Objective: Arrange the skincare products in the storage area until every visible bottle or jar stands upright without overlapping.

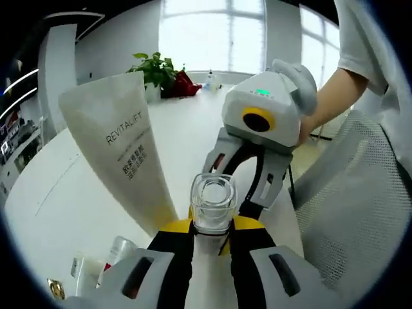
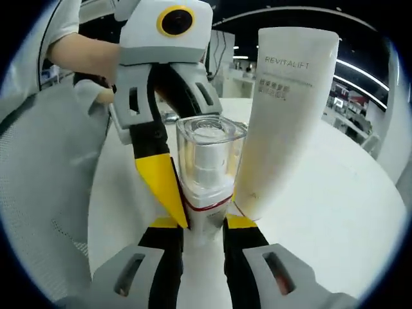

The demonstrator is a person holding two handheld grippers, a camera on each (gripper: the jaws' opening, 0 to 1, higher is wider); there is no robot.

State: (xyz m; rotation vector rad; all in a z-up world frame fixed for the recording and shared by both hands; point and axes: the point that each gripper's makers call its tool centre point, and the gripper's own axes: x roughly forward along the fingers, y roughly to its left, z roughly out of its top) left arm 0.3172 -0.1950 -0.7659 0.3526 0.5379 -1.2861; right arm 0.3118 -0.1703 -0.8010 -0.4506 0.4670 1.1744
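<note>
Two grippers, left gripper (image 1: 211,237) and right gripper (image 2: 205,226), clamp one clear-capped bottle (image 2: 207,168)

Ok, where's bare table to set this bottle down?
Bare white table lies right of the REVITALIFT tube in the right gripper view. It's crowded around the clear-capped bottle, where both claws and the tube meet.

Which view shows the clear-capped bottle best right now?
The right gripper view: the clear-capped bottle shows cap, pump and red band, between both grippers' jaws. The left gripper view shows mostly its cap from above.
</note>
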